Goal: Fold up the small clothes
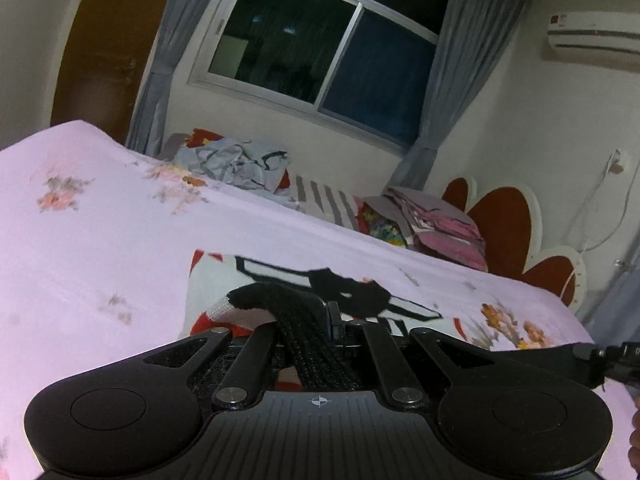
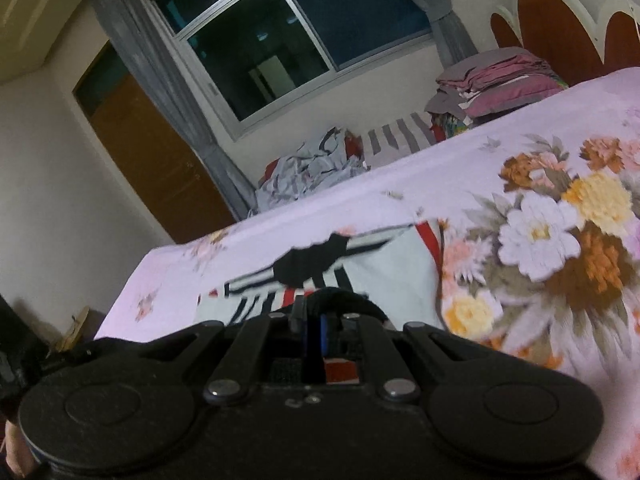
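Nearest the lens in each wrist view is a black hand-held gripper body, its two round pivots and linkage arms filling the lower part of the frame. On the left hand-held gripper (image 1: 330, 314) the jaws are drawn together on the black knitted edge of the garment (image 1: 248, 276), which bunches up between them with a patch of grey-white rib showing beside it. On the right hand-held gripper (image 2: 316, 320) the jaws are likewise together, pinched on a dark fold of the same garment (image 2: 384, 268); blue pads show at the narrow slit between them.

Beneath both spreads the bed (image 1: 100, 240), covered in a pale pink sheet with printed flowers; a large bouquet print lies toward the headboard side in the right view. The small white garment, marked with black bands and red trim, lies on the sheet near the bed's near edge, its closest hem raised in both grips while the rest lies flat.

Along the far edge of the bed sit a crumpled grey heap of clothes (image 1: 236, 166), a grey-and-white striped pillow (image 1: 328, 200) next to it, and a stack of folded pink and grey pieces (image 1: 436, 224) at the headboard corner. The headboard (image 1: 500, 224) is red with white scalloped borders.

Behind the bed are a dark window (image 1: 320, 44) with grey curtains, a brown door (image 2: 156, 160), and a wall air conditioner (image 1: 592, 32).
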`<action>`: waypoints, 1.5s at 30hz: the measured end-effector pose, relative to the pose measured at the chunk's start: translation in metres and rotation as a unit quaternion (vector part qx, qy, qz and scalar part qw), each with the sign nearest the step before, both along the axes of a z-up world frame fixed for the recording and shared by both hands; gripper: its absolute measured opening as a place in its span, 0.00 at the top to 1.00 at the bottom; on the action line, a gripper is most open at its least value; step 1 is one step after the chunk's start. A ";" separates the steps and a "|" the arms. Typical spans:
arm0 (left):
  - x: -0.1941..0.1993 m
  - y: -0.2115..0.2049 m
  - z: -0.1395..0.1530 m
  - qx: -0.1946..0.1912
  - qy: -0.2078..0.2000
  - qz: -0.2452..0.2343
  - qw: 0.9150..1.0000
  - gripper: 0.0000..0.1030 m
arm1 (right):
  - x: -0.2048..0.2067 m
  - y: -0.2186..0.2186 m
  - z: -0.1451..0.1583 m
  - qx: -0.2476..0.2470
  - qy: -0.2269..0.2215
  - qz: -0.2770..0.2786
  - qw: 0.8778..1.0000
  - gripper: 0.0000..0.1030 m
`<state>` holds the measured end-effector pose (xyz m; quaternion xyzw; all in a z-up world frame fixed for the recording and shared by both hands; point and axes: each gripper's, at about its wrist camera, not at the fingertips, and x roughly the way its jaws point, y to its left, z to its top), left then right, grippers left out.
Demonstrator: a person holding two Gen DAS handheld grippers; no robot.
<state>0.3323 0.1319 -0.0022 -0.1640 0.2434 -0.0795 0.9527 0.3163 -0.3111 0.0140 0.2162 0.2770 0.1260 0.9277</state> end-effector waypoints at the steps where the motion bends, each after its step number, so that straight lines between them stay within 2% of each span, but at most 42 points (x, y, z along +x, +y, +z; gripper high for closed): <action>1: 0.010 0.000 0.000 0.000 0.002 -0.003 1.000 0.97 | 0.009 0.001 0.000 -0.003 0.001 -0.001 1.000 0.94; 8: 0.077 -0.002 -0.023 0.019 0.055 -0.017 0.998 0.97 | 0.078 0.003 -0.023 0.011 0.033 -0.024 0.999 0.94; 14: 0.131 -0.006 -0.048 0.032 0.094 -0.032 0.995 0.97 | 0.127 0.009 -0.049 0.000 0.062 -0.031 0.998 0.94; 19: 0.171 -0.002 -0.077 0.014 0.135 -0.039 0.990 0.97 | 0.163 0.010 -0.075 -0.011 0.094 -0.039 0.995 0.94; 26: 0.200 -0.003 -0.105 0.001 0.157 -0.053 0.986 0.96 | 0.194 0.012 -0.098 -0.013 0.121 -0.042 0.992 0.94; 32: 0.214 -0.006 -0.113 -0.002 0.161 -0.058 0.985 0.96 | 0.217 0.014 -0.113 -0.008 0.137 -0.038 0.990 0.94; 35: 0.217 -0.005 -0.113 -0.001 0.155 -0.061 0.986 0.96 | 0.221 0.016 -0.114 -0.010 0.126 -0.036 0.991 0.81; 36: 0.218 -0.005 -0.114 -0.002 0.155 -0.060 0.986 0.96 | 0.222 0.016 -0.113 -0.015 0.120 -0.042 0.992 0.64; 37: 0.219 -0.005 -0.115 -0.001 0.155 -0.058 0.986 0.93 | 0.222 0.017 -0.111 -0.022 0.110 -0.050 0.992 0.38; 39: 0.220 -0.009 -0.116 0.011 0.153 -0.053 0.987 0.91 | 0.222 0.020 -0.105 -0.039 0.084 -0.059 0.994 0.19; 40: 0.219 -0.011 -0.115 0.015 0.150 -0.051 0.987 0.90 | 0.223 0.020 -0.104 -0.040 0.081 -0.051 0.995 0.26; 41: 0.219 -0.012 -0.114 0.015 0.147 -0.050 0.988 0.87 | 0.225 0.020 -0.103 -0.037 0.085 -0.044 0.995 0.28; 42: 0.218 -0.014 -0.113 0.019 0.142 -0.051 0.988 0.76 | 0.226 0.020 -0.102 -0.037 0.086 -0.043 0.995 0.30; 43: 0.218 -0.016 -0.112 0.026 0.136 -0.048 0.989 0.56 | 0.226 0.019 -0.100 -0.040 0.081 -0.042 0.995 0.30; 44: 0.216 -0.017 -0.109 0.034 0.127 -0.042 0.990 0.42 | 0.225 0.018 -0.099 -0.043 0.078 -0.042 0.995 0.30; 45: 0.214 -0.018 -0.105 0.043 0.111 -0.036 0.992 0.20 | 0.224 0.016 -0.098 -0.043 0.077 -0.044 0.995 0.30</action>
